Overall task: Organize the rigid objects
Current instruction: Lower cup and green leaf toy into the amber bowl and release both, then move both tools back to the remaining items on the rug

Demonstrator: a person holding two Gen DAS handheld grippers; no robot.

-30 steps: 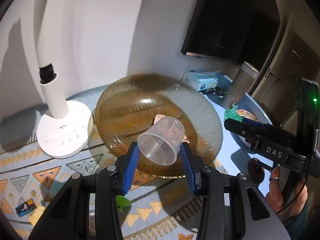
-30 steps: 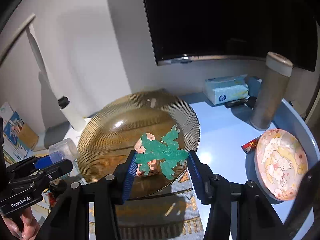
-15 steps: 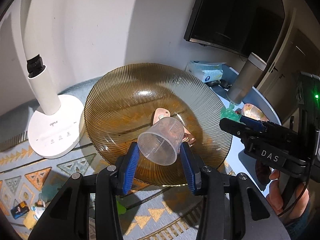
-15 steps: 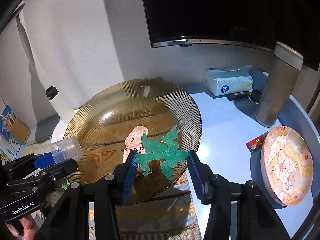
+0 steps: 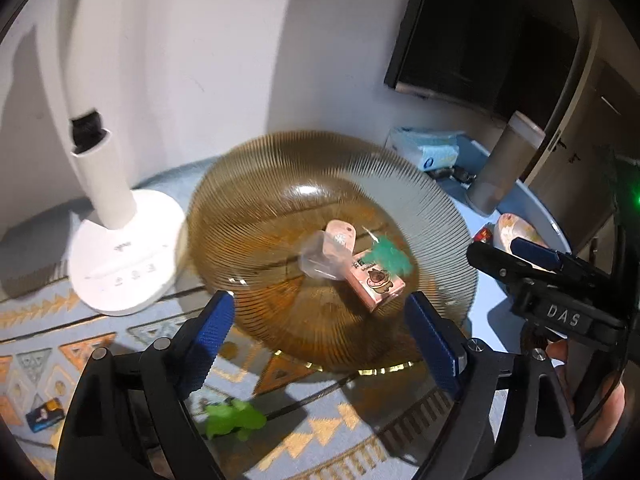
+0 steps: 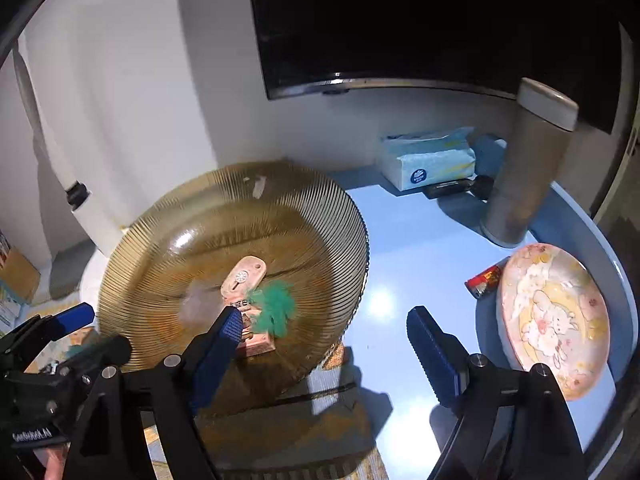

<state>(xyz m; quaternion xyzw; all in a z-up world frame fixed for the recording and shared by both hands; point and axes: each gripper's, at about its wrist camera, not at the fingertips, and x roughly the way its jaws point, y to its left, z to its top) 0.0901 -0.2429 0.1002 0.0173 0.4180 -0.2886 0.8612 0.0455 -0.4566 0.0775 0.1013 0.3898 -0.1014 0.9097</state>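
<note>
A ribbed amber glass bowl (image 5: 280, 176) (image 6: 200, 216) stands on the table. In it lie a pink box (image 5: 376, 280) (image 6: 260, 340), a pink tag (image 5: 340, 236) (image 6: 244, 276), a clear plastic cup (image 5: 320, 256) (image 6: 196, 304), blurred, and a teal figurine (image 5: 390, 256) (image 6: 276, 306), blurred. My left gripper (image 5: 324, 332) is open and empty above the bowl's near rim. My right gripper (image 6: 332, 344) is open and empty at the bowl's right rim.
A white lamp base (image 5: 124, 256) stands left of the bowl. A tissue pack (image 6: 428, 160), a tall grey tumbler (image 6: 528, 164), a pink rabbit plate (image 6: 552, 320) and a small red packet (image 6: 486, 280) sit on the blue table. A green toy (image 5: 234, 418) lies on the patterned mat.
Both grippers have opened. The clear cup has dropped from the left gripper and the teal figurine from the right gripper into the bowl.
</note>
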